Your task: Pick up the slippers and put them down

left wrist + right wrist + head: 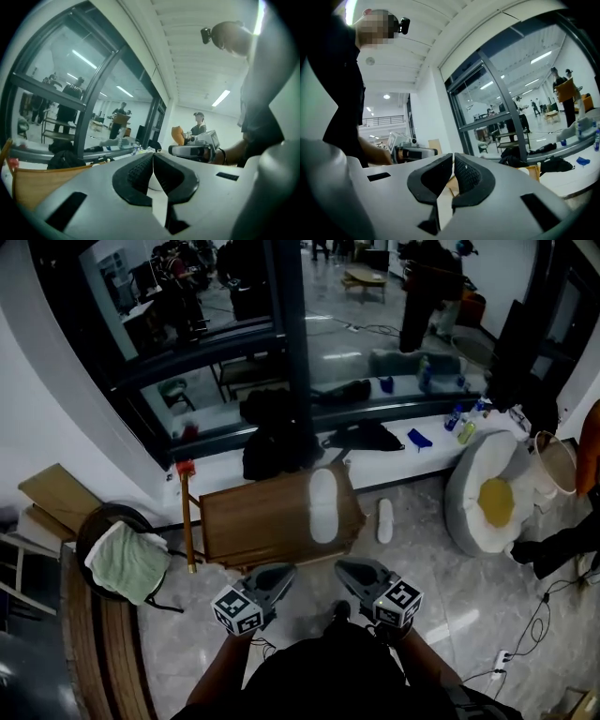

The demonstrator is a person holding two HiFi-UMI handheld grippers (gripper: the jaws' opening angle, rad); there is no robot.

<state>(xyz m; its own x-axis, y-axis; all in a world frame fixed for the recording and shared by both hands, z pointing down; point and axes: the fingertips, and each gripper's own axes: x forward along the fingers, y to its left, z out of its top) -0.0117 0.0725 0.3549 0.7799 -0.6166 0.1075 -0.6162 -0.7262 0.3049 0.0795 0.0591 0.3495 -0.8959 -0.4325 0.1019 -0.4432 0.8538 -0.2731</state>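
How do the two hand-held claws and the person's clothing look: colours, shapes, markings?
The left claw and the right claw are light grey shells that narrow toward the tips. Each carries a cube with black-and-white square markers at its rear. The pads are black and ribbed. The person wears a dark top.

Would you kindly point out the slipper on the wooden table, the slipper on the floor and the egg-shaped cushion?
Tabletop slipper (322, 505): head view, its white middle.
Floor slipper (384, 520): head view, its middle.
Egg-shaped cushion (496, 501): head view, its yellow centre.
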